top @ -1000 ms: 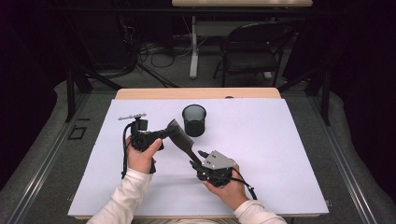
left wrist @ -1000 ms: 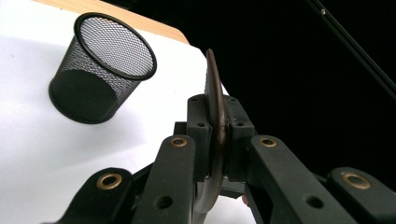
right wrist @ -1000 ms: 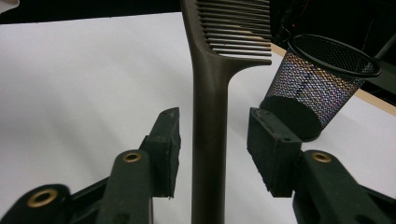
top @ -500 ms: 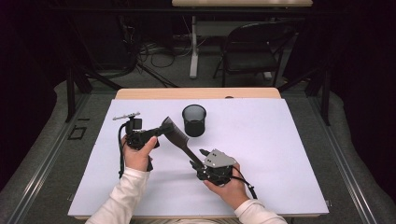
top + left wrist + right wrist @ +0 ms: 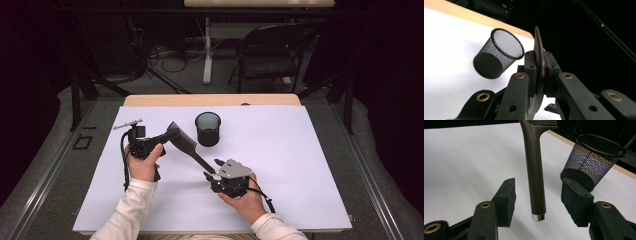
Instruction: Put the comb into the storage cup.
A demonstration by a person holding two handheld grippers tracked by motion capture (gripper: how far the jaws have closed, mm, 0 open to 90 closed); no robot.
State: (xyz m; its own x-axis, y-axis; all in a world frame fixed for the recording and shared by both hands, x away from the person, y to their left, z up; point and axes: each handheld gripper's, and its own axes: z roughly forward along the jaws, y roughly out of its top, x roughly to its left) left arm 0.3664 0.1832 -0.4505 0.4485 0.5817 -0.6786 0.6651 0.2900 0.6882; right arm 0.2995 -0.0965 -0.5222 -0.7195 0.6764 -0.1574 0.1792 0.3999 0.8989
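Two grippers on one brush, left gripper clamping its head (edge-on), right gripper parted around the handle, untouched

High view looks down the table; both gripper views, close and low, share the mesh cup

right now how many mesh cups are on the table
1: the black mesh cup stands upright on the white sheet, just beyond the comb held in the left gripper.
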